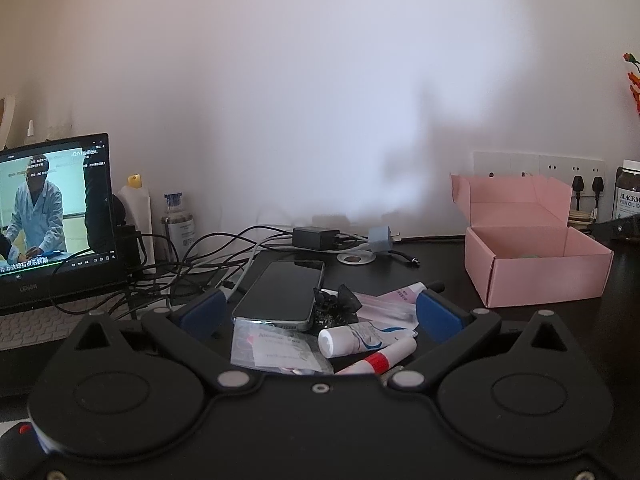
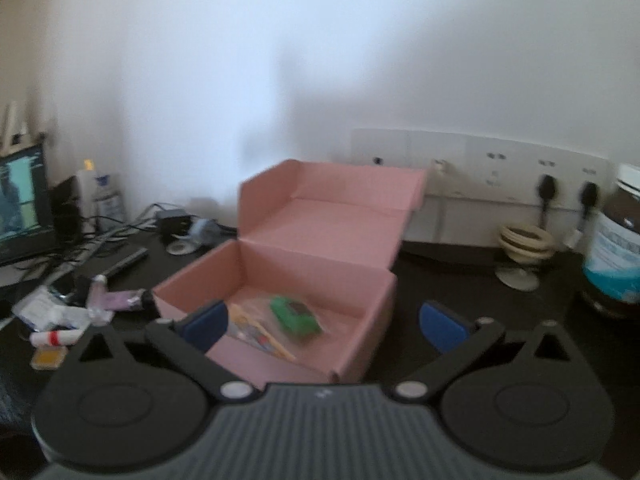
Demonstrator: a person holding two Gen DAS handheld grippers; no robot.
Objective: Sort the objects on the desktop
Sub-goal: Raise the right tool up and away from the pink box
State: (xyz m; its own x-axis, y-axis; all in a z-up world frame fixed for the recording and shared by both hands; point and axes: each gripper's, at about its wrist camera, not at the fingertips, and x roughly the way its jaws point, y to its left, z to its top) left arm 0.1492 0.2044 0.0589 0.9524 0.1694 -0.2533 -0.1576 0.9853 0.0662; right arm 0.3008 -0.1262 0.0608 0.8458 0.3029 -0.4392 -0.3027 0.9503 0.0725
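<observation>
My left gripper (image 1: pixel 325 312) stands open over a pile on the dark desk: a phone (image 1: pixel 282 295) lying face up, a clear packet (image 1: pixel 276 350), a white tube (image 1: pixel 354 338), a red-banded white tube (image 1: pixel 380 360), a pink tube (image 1: pixel 394 298) and a black crumpled item (image 1: pixel 340 298). Nothing is pinched between its blue pads. An open pink box (image 1: pixel 536 268) sits to the right. In the right wrist view my right gripper (image 2: pixel 326 322) is open wide just above the pink box (image 2: pixel 304 240). A green item (image 2: pixel 296 315) and a clear packet (image 2: pixel 256 326) lie inside.
A laptop (image 1: pixel 52 208) with a lit screen stands at the left, with bottles and tangled cables (image 1: pixel 192 256) beside it. A charger (image 1: pixel 316 237) lies near the wall. A supplement jar (image 2: pixel 616 240), a cream ring stand (image 2: pixel 524 252) and wall sockets (image 2: pixel 520 176) are right of the box.
</observation>
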